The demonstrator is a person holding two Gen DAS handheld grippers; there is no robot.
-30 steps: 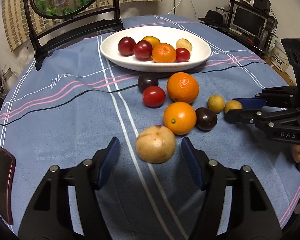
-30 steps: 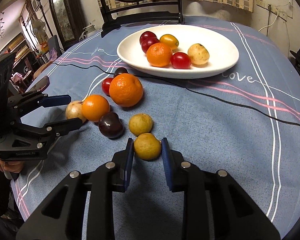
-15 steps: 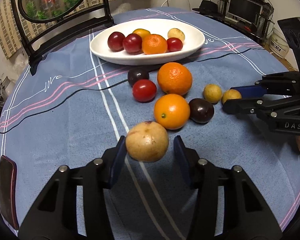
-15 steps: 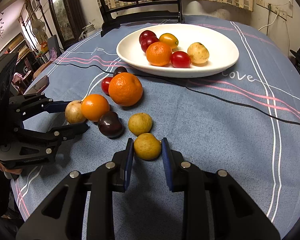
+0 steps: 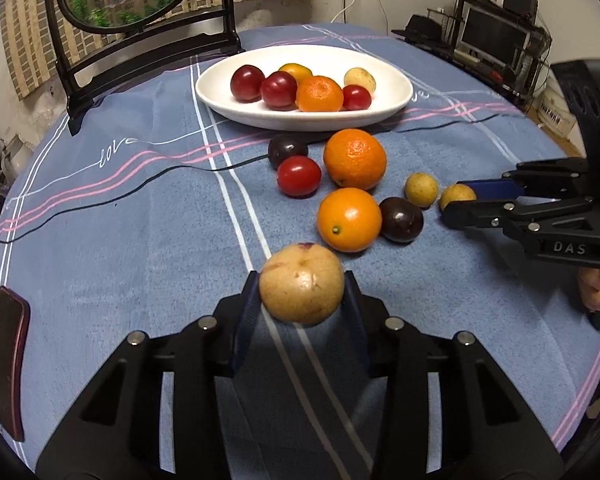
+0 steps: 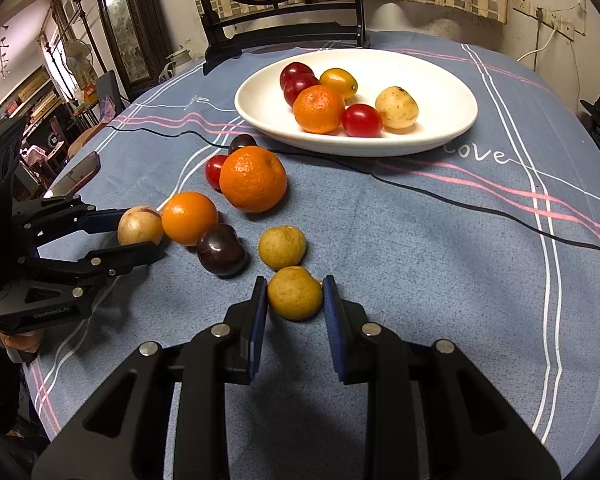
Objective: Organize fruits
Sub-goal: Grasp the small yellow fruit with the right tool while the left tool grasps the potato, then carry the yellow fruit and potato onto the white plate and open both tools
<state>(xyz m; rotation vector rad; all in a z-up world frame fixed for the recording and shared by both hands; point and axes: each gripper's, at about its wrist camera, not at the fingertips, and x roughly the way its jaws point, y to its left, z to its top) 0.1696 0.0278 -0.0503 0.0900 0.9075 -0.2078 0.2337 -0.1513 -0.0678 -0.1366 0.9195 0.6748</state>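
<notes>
Left gripper (image 5: 302,300) is closing on the pale round fruit (image 5: 302,289) near the table's front, right gripper (image 6: 295,300) clamped on the small yellow fruit (image 6: 295,293); either could be squirting out toward the white bowl (image 5: 396,96).

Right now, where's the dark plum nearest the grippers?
In the right wrist view the dark plum lies on the tablecloth, left of centre, touching the small orange and just left of the two yellow-brown fruits.
</notes>
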